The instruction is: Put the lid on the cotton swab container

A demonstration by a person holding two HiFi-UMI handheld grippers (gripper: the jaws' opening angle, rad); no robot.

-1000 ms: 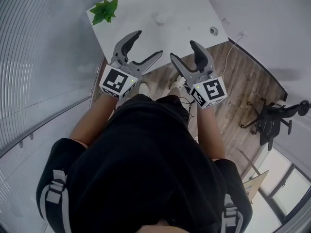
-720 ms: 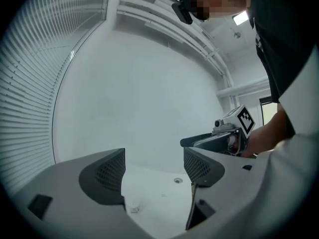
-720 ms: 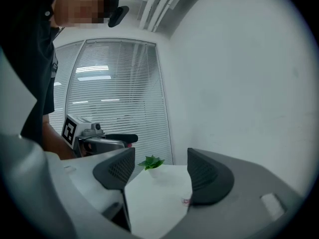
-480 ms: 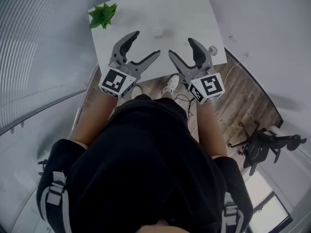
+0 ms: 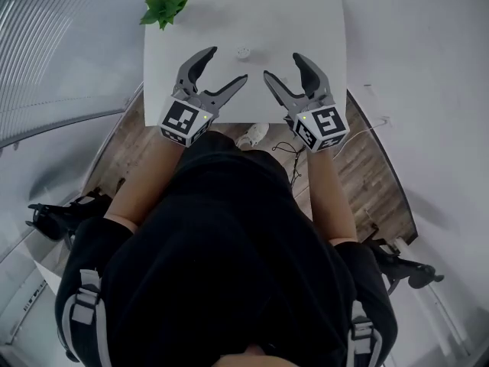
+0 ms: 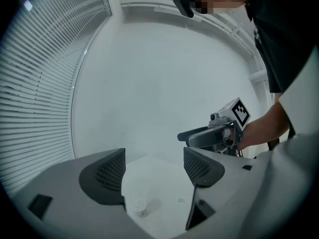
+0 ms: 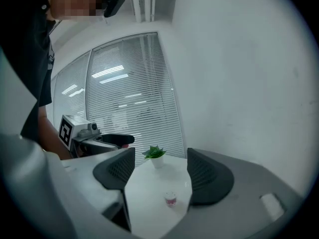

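Left gripper (image 5: 227, 66) and right gripper (image 5: 283, 66) both gape empty over the table's (image 5: 306, 21) near edge. Cotton swab container (image 5: 243, 53) sits mid-table. It looks small and light, so a clumsy nudge could topple it. Can't spot the lid.

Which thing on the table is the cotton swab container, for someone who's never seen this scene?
Find the white table in front of the person. Near its middle, beyond the left gripper and right gripper, stands the cotton swab container. It is small, round and pale with a pinkish band, unlike the green potted plant at the far-left corner.
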